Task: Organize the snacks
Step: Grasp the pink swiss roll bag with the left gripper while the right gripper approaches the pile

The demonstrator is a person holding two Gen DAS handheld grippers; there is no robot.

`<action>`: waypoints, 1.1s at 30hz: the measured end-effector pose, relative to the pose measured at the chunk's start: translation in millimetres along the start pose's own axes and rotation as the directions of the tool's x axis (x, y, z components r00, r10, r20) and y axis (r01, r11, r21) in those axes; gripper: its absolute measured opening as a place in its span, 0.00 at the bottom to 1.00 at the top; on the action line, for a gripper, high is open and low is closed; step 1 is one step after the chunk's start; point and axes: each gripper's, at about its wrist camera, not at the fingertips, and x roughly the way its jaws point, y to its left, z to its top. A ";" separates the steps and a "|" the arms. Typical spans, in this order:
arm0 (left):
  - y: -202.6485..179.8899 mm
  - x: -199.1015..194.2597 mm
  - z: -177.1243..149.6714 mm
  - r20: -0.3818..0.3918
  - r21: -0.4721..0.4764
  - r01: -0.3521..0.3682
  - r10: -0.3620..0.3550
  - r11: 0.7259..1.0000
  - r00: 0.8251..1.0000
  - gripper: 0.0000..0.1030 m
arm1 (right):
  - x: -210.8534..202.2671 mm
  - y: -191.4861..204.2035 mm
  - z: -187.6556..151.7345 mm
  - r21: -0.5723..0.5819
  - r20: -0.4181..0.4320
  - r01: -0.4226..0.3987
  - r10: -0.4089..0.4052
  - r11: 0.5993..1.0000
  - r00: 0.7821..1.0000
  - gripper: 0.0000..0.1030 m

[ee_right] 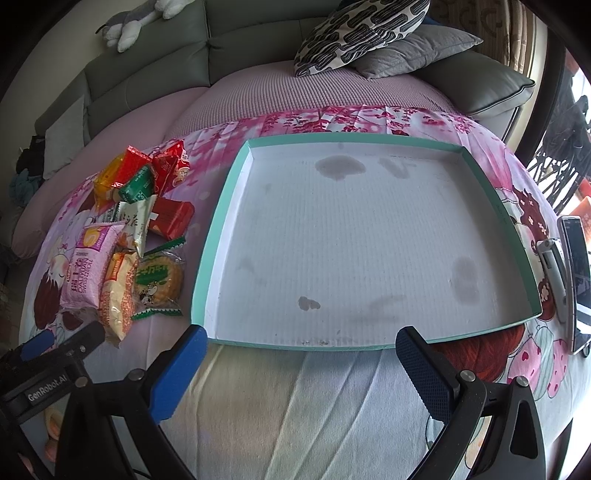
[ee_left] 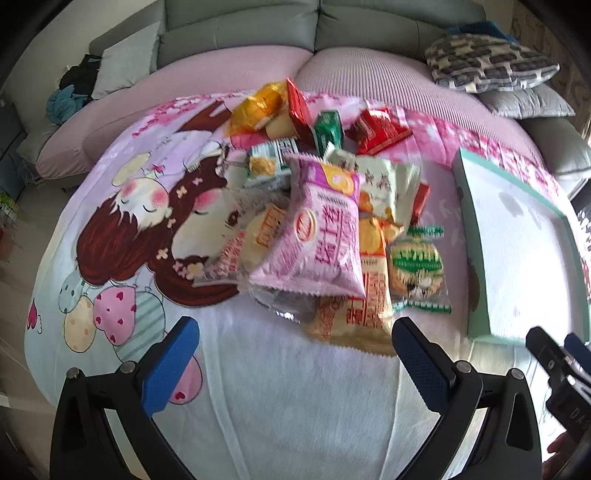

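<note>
A heap of snack packets lies on a cartoon-print cloth [ee_left: 122, 229]. A pink packet [ee_left: 317, 229] lies on top, with a yellow packet [ee_left: 362, 310] and a green-edged cookie packet [ee_left: 417, 269] beside it. Red, green and orange packets [ee_left: 317, 118] lie farther back. My left gripper [ee_left: 295, 332] hovers open just short of the heap, nothing between its fingers. To the right sits a shallow teal-rimmed tray [ee_right: 218, 229] with a stained white floor and nothing in it. My right gripper [ee_right: 301, 339] stands open at the tray's near edge. The heap [ee_right: 125, 236] lies left of the tray.
A grey sofa [ee_left: 240, 33] with a pink seat cover runs behind the cloth. A patterned cushion [ee_right: 354, 33] and a grey pillow [ee_right: 417, 51] lie at the back right. A phone [ee_right: 576, 280] rests on the cloth's right edge.
</note>
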 end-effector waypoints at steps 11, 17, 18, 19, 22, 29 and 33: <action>33.8 -13.4 30.8 0.065 -0.143 0.081 -0.072 0.986 0.995 1.00 | -19.7 28.9 17.9 -0.058 0.097 -0.055 0.060 0.997 0.993 1.00; 47.0 -17.7 51.0 0.087 -0.165 -0.017 0.032 0.986 0.996 1.00 | -21.1 51.8 33.4 -0.085 0.096 -0.094 0.102 0.992 0.990 1.00; 48.9 -17.6 53.7 0.082 -0.170 -0.020 0.034 0.985 0.996 1.00 | -20.7 57.3 37.6 -0.089 0.095 -0.097 0.105 0.991 0.990 1.00; 49.5 -16.9 56.8 0.076 -0.171 -0.028 0.042 0.985 0.996 1.00 | -19.5 61.2 41.2 -0.093 0.090 -0.101 0.110 0.991 0.990 1.00; 47.2 -13.2 65.7 0.053 -0.167 -0.054 0.064 0.984 0.997 1.00 | -12.3 72.8 50.6 -0.095 0.065 -0.113 0.119 0.989 0.991 1.00; 25.6 13.5 89.4 -0.049 -0.159 -0.020 0.012 0.987 0.999 1.00 | 4.6 87.9 76.8 -0.091 0.031 -0.109 0.112 0.990 0.993 1.00; 14.4 23.8 90.6 -0.053 -0.133 0.018 -0.025 0.991 0.998 1.00 | 13.6 81.9 89.2 -0.084 0.033 -0.069 0.072 0.994 0.997 1.00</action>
